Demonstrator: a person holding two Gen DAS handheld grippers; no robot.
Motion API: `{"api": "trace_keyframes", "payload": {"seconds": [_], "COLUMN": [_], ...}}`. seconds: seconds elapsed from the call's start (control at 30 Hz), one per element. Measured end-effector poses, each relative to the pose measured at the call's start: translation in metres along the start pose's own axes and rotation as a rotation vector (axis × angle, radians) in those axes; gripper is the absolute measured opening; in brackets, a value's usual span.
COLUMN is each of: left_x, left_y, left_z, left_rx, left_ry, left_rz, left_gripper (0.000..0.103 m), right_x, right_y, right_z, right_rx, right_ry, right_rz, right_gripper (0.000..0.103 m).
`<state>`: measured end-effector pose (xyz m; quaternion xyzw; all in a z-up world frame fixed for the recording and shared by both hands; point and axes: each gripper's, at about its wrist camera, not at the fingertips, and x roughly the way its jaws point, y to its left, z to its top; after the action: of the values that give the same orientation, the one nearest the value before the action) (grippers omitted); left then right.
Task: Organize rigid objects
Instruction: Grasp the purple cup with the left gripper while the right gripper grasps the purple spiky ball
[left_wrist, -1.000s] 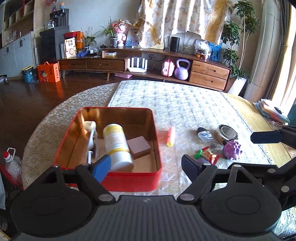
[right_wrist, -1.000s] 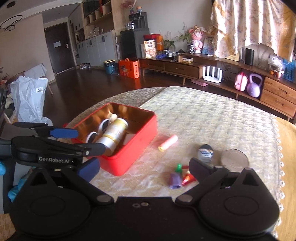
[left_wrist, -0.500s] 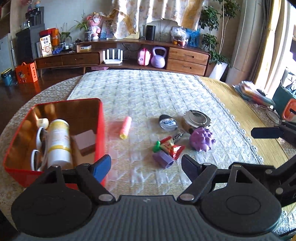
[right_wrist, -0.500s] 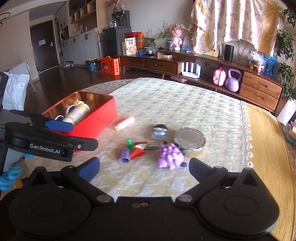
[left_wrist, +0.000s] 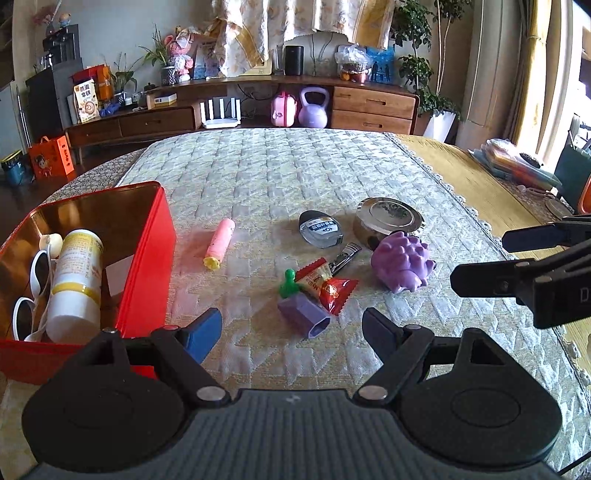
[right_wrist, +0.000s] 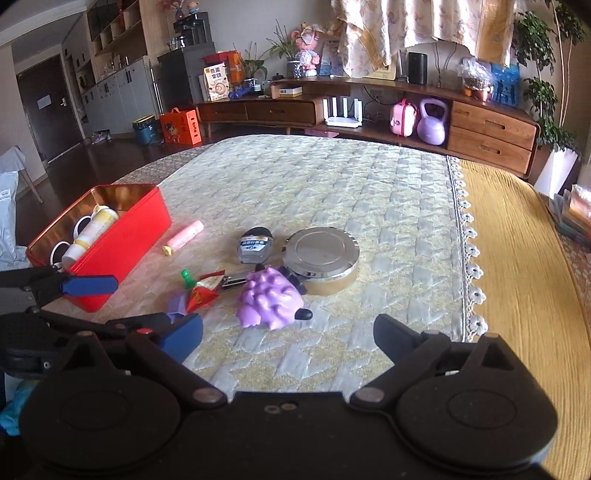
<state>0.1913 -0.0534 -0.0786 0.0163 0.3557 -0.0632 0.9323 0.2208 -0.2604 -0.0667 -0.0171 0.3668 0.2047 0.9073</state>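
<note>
Quilted cloth covers the surface in the left wrist view, where the left tongs gape wide and empty just short of a purple hexagonal piece, with a red snack packet, pink tube and purple spiky toy beyond and a red tin holding a white bottle at left. From the right wrist view, the right tongs stand equally wide with nothing between them, near that spiky toy, which touches a round metal tin; the red tin sits well apart at left.
</note>
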Motion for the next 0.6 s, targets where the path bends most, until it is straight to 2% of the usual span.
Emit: {"api": "trace_keyframes", "payload": {"seconds": [0.2,0.37,0.5,0.6], "left_x": [0.013,0.023,0.028,0.03], "left_y": [-0.001,0.002,0.002,0.004], "left_z": [-0.001,-0.004,-0.005,-0.006], "left_rx": [-0.008,-0.016,-0.01,-0.009], "left_ry": [0.009,0.021,0.031,0.026], "left_rz": [0.003,0.005,-0.008,-0.015], "left_gripper": [0.083,0.082,0.068,0.064], "right_x": [0.021,0.036,0.045,0.051], "right_y": [-0.001,0.004,0.007,0.01], "right_z": [0.004,0.007,0.01,0.012], "right_rx": [0.03,0.02,0.017,0.014], "right_ry": [0.026,0.052,0.065,0.07], "right_rz": [0.004,0.022,0.028,0.032], "right_gripper": [0.094,0.085,0.083,0.082]}}
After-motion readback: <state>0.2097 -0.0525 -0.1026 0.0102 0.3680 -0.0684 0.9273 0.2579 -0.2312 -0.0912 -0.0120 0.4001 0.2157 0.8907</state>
